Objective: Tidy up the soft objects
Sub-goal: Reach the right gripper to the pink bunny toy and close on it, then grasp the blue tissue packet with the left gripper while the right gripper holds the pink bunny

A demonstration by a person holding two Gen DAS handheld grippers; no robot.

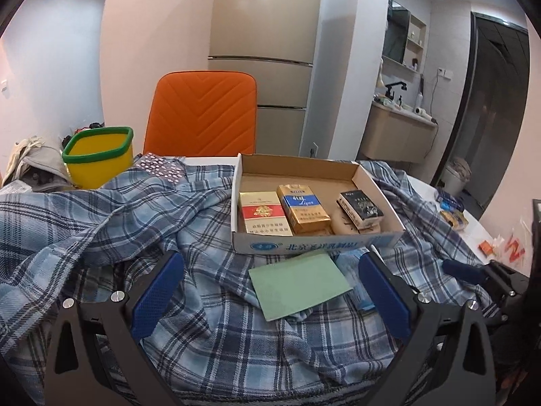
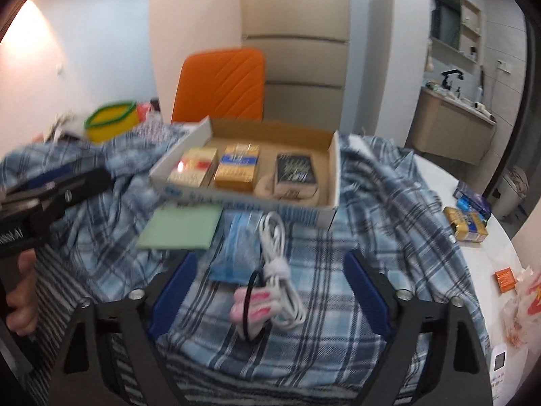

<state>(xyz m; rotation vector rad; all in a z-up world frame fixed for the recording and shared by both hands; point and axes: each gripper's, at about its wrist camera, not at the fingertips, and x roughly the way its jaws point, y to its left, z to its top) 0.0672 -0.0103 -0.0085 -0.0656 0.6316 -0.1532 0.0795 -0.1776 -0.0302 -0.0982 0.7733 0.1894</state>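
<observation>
Lying loose on the plaid cloth [image 2: 304, 237] that covers the table [image 2: 473, 253], the soft items are not yet sorted, so the task looks to be at an early stage. A cardboard box [image 2: 333, 176] sits on the cloth and already holds 3 cigarette packs [image 1: 302, 208] side by side, 1 of them resting on pale round pieces I cannot identify. Just in front of the box lie a green sheet [image 1: 299, 284], a blue packet [image 2: 236, 247], a coiled white cable [image 2: 275, 253] bound with a strap, and a pink item ringed by a black hair tie [image 2: 252, 304].

The right claw [image 2: 270, 291] has its jaws apart, with a blue pad on either side of the cable and the pink item; nothing is pinched, and the pads do not seem to touch either thing. The left claw [image 1: 270, 291] is also spread wide and empty, hovering over the cloth with the green sheet between its blue pads [image 1: 157, 294]. In the right wrist view the left tool shows at the left edge, held by a hand [image 2: 20, 301].

By my reading, the packs are placed while the cable, hair tie, packet and sheet remain to be picked up. The rumpled cloth itself may also need folding. More packets [image 2: 466, 223] lie well apart at the table's right edge, and a yellow bin [image 1: 101, 155] stands behind the cloth.
</observation>
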